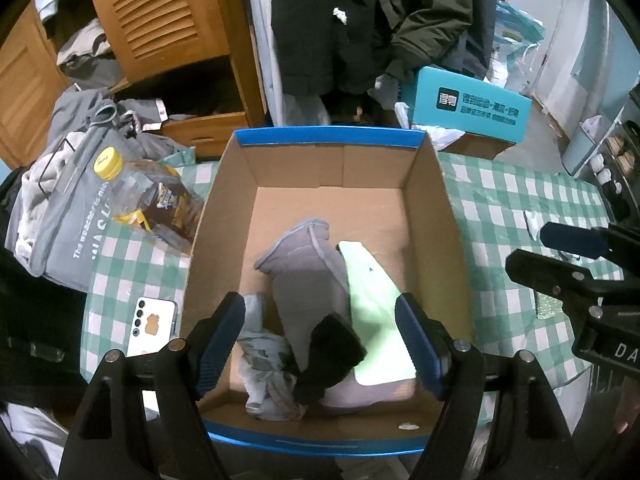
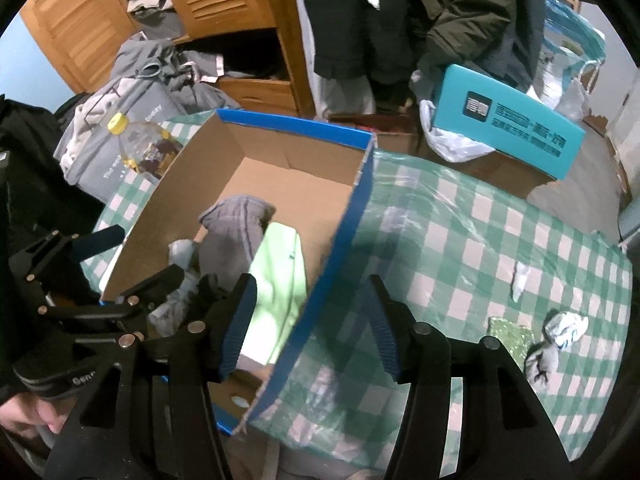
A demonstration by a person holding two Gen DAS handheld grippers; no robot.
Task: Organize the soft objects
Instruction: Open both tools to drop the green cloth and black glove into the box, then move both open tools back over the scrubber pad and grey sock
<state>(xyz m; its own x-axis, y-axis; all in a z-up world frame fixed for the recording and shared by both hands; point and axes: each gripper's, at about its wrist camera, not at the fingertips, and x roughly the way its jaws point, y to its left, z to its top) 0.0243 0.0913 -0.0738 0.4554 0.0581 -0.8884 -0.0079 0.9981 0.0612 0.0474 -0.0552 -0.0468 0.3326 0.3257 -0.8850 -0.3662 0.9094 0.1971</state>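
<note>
The left gripper (image 1: 320, 344) hangs over the near end of the cardboard box (image 1: 440, 216), its jaws spread wide and holding nothing. Directly between and below them lie the soft things inside the box: a black sock (image 1: 328, 360) on top of a grey folded garment (image 1: 308, 280), a pale green cloth (image 1: 376, 320) just right of that, touching it, and a crumpled grey-white cloth (image 1: 268, 376) to the left.

The right gripper (image 2: 312, 328) also has its jaws wide apart and empty; they straddle the box's blue-edged right wall (image 2: 344, 240), one finger inside, one outside over the green checked tabletop (image 2: 460, 232).

Further right of the right jaws, on the tabletop, lie a white-and-blue balled sock (image 2: 566, 330), a grey sock (image 2: 540, 362), a small white scrap (image 2: 520, 276) and a green glittery piece (image 2: 510, 330), all well apart from the box.

Left of the left jaws sit a white phone (image 1: 152, 326) and a yellow-capped bottle (image 1: 152, 196). Beyond the box stands a teal box (image 1: 468, 110).
</note>
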